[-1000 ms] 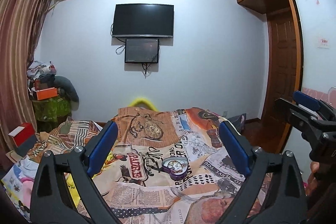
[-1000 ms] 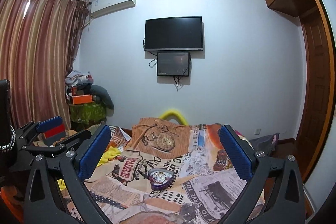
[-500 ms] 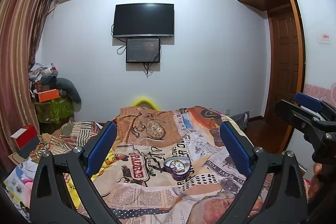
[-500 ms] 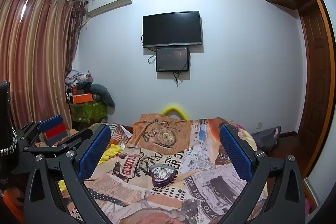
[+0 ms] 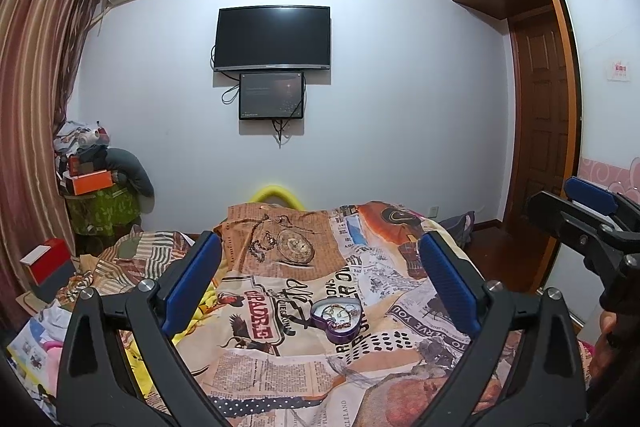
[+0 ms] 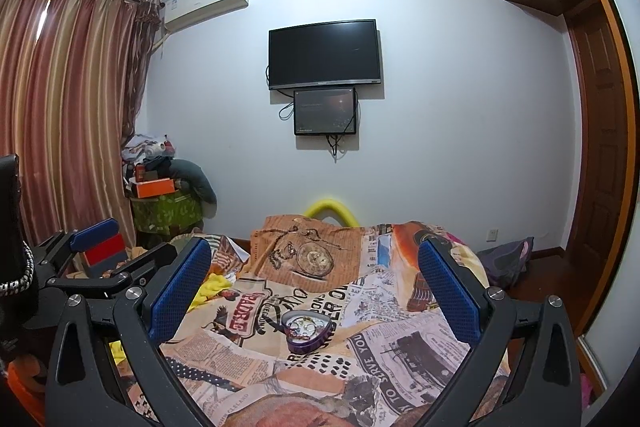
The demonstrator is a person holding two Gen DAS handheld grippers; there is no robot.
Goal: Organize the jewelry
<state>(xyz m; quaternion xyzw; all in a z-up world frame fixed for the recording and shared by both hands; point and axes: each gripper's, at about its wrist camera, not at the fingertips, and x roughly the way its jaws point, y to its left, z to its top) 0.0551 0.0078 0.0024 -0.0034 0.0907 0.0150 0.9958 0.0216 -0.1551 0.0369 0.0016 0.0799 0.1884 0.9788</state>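
Observation:
A purple heart-shaped tin (image 5: 337, 319) with jewelry inside lies open on the newspaper-print bedspread (image 5: 280, 379); it also shows in the right wrist view (image 6: 306, 330). My left gripper (image 5: 320, 287) is open and empty, held above the bed short of the tin. My right gripper (image 6: 316, 291) is open and empty, also short of the tin. The right gripper shows at the right edge of the left wrist view (image 5: 588, 215). The left gripper shows at the left of the right wrist view (image 6: 100, 251).
A TV (image 5: 273, 39) and a smaller screen hang on the far wall. A cluttered green stand (image 5: 104, 207) with an orange box stands by the curtain. A wooden door and wardrobe (image 5: 540, 147) are on the right. A red box (image 5: 48, 259) lies left of the bed.
Both views have tilted slightly upward; the tin sits a little lower in each. The grippers stay open and apart.

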